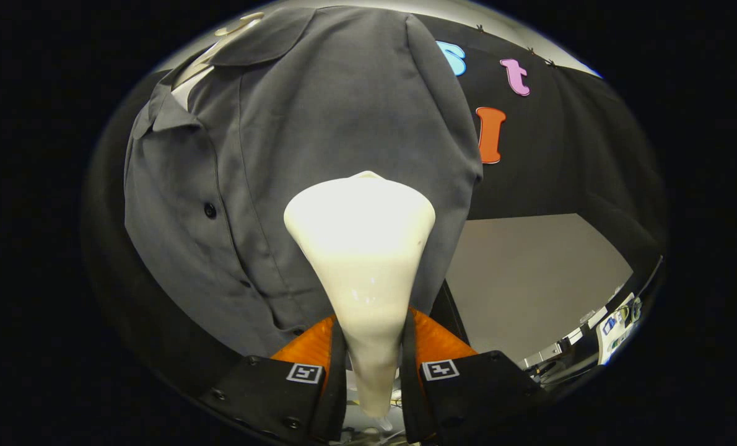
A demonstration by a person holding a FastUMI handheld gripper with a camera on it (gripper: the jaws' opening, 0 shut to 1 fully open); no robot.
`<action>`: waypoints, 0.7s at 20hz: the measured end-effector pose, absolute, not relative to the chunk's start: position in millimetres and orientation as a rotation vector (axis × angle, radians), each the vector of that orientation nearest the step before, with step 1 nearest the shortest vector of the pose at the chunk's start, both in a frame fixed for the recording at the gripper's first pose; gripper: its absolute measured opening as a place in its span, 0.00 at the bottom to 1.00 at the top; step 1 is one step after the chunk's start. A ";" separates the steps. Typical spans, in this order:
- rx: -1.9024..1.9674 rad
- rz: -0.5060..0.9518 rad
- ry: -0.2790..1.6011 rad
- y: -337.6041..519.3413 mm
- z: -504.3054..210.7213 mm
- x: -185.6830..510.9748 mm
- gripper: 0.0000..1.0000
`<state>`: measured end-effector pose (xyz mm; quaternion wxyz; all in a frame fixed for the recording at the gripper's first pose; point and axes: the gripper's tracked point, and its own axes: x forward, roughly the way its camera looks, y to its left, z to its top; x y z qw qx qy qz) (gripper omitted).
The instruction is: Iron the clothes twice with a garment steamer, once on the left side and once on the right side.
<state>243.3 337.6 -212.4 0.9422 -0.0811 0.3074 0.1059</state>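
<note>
A grey button-up shirt (269, 161) hangs on a pale hanger (229, 34) in front of the black booth wall. A white garment steamer (362, 248) stands between my fingers, its narrow handle clamped by both and its wide head flaring out ahead of them. The head rests against the shirt's front, on the side to the right of the button row (210, 210). My gripper (371, 347) is shut on the steamer's handle. The steamer's face is hidden against the cloth.
Beyond the shirt's right edge lies a grey tabletop (529, 279). Equipment and cables (610, 322) sit at its far right end. The black booth cloth (566, 148) hangs behind everything.
</note>
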 end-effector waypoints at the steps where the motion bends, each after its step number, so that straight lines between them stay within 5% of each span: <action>1: -0.166 0.211 0.638 336.3 -216.7 243.5 0.44; 14: -0.224 0.185 0.785 313.3 -304.5 223.8 0.45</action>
